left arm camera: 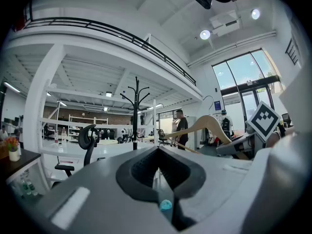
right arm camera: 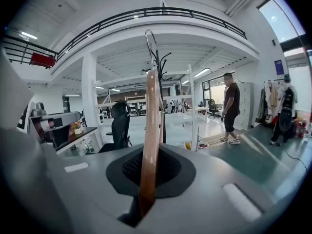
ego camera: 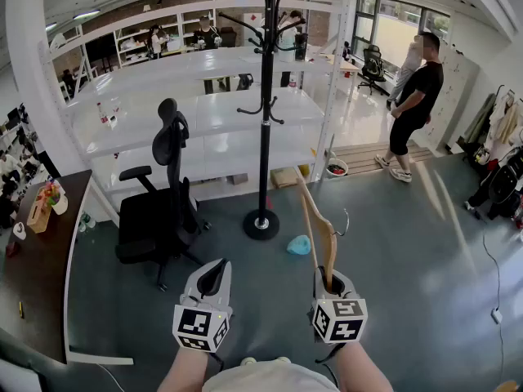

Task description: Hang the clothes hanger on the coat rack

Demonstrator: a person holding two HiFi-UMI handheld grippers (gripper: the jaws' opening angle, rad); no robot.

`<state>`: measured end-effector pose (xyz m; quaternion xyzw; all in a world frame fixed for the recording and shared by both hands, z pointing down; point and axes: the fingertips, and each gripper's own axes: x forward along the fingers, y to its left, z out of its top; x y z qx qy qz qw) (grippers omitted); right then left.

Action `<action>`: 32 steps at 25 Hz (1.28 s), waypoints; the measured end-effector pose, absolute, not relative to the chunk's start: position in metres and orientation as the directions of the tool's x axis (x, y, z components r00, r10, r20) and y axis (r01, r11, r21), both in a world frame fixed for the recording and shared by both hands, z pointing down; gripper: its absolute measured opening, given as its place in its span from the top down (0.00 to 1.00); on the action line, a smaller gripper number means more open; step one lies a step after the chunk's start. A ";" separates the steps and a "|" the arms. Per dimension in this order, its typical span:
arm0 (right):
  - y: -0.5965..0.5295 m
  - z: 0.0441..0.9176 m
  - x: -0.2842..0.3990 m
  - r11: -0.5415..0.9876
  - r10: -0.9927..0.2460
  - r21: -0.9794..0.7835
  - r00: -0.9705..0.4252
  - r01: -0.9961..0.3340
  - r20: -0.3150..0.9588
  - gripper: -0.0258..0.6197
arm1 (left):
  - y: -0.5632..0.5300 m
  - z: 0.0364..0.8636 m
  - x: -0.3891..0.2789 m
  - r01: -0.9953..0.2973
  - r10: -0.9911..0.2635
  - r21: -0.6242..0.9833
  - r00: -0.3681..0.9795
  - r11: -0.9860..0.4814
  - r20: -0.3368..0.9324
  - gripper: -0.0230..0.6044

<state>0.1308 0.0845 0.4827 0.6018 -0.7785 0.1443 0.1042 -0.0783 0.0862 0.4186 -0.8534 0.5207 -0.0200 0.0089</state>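
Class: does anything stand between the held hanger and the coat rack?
Nothing visible blocks the hanger: the office chair stands left of the coat rack, and only a small teal thing lies on the floor near its base.

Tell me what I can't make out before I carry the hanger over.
- Coat rack top hooks: head view, cut off by the upper edge.
- Rack's pole: right gripper view, partly behind the hanger.
- Hanger's lower end: buried in the right gripper.
- Teal floor object: head view, too small.
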 end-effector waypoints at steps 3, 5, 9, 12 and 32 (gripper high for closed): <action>0.085 0.484 0.128 0.239 -0.904 -0.100 -0.259 -0.966 0.340 0.92 | 0.086 0.419 -0.079 -0.888 -0.889 -0.036 0.458 -0.459 0.027 0.96; 0.085 0.484 0.126 0.241 -0.902 -0.099 -0.260 -0.966 0.343 0.92 | 0.086 0.420 -0.081 -0.888 -0.888 -0.035 0.458 -0.459 0.029 0.96; 0.085 0.485 0.123 0.239 -0.902 -0.098 -0.258 -0.966 0.345 0.92 | 0.087 0.421 -0.084 -0.888 -0.888 -0.033 0.458 -0.459 0.029 0.96; 0.085 0.484 0.122 0.236 -0.903 -0.096 -0.254 -0.967 0.346 0.92 | 0.087 0.420 -0.086 -0.888 -0.888 -0.031 0.459 -0.459 0.030 0.96; 0.085 0.505 0.083 0.177 -0.902 -0.120 -0.210 -0.977 0.378 0.92 | 0.089 0.440 -0.138 -0.879 -0.879 -0.008 0.476 -0.477 0.035 0.96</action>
